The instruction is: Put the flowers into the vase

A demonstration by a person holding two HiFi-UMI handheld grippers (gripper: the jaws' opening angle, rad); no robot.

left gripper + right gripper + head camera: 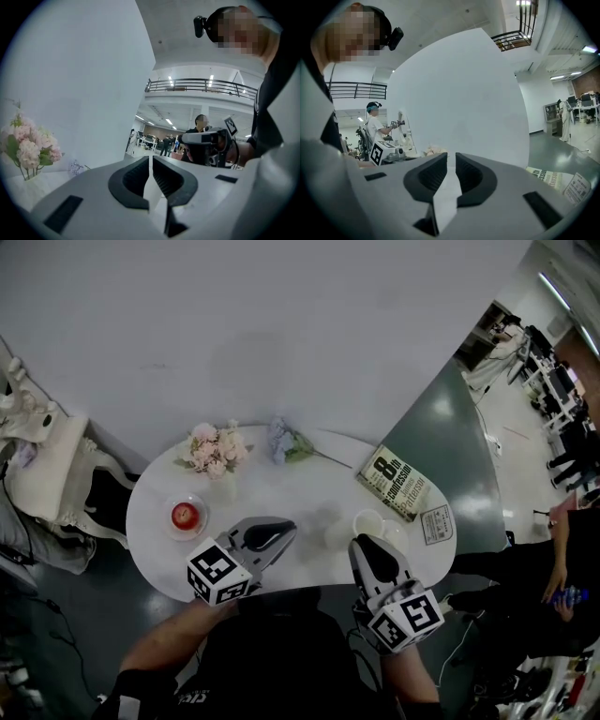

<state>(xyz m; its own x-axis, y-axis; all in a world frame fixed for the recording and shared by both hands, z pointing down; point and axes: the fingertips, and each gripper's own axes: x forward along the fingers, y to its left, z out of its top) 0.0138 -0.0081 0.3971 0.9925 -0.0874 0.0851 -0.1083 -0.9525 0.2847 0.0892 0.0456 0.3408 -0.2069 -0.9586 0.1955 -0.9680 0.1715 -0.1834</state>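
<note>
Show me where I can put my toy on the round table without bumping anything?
The bare middle of the table is free, bordered by the pink flowers, the loose flower, the book and the cup. Crowded: the right side with book, cup and card; the near edge with the apple, left gripper and right gripper.

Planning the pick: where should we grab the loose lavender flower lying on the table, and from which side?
Bare stem, midway, from above, closing across it. The lavender flower lies flat, bloom left, stem trailing right toward the book; bloom would likely crush.
</note>
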